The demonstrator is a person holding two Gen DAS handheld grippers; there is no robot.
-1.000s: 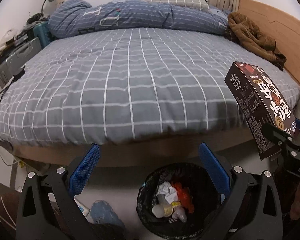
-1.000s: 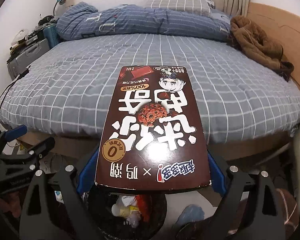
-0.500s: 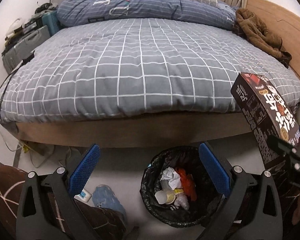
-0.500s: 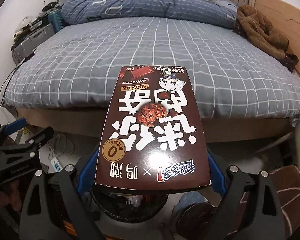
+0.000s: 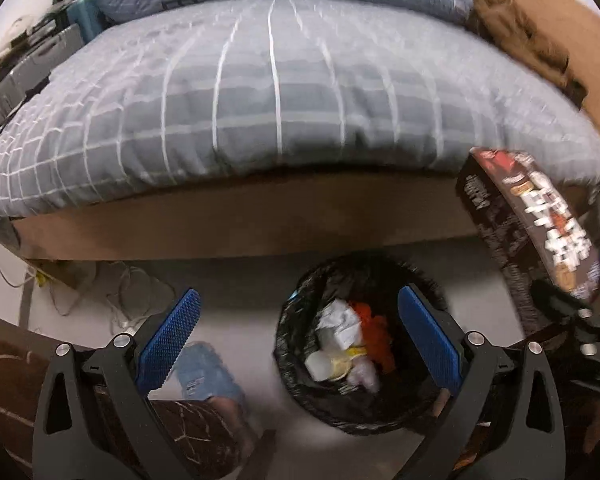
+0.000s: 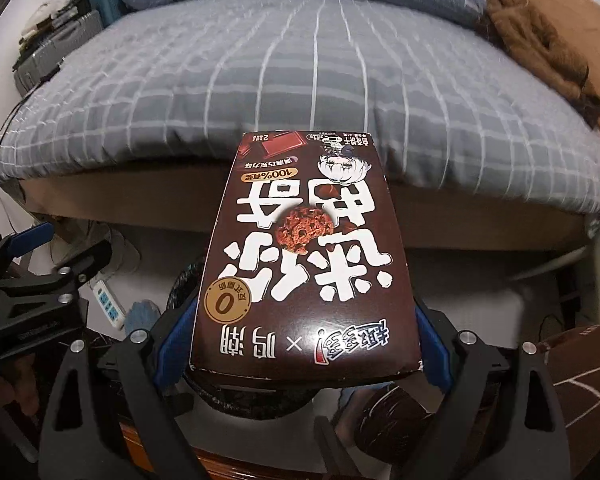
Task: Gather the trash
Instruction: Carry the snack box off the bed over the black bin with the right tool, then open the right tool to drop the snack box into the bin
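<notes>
my right claw [image 6: 304, 344]: jaws spread wide, clamped on the sides of the brown snack box [image 6: 304, 248], box above the bin [image 5: 356, 364] | my left claw [image 5: 298, 340]: jaws apart, holding nothing, over the black-lined bin by the bed [image 5: 276, 92]

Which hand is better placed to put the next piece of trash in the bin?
Right: the right gripper already clamps the brown snack box above the black-lined bin. The left gripper is open and empty.
</notes>
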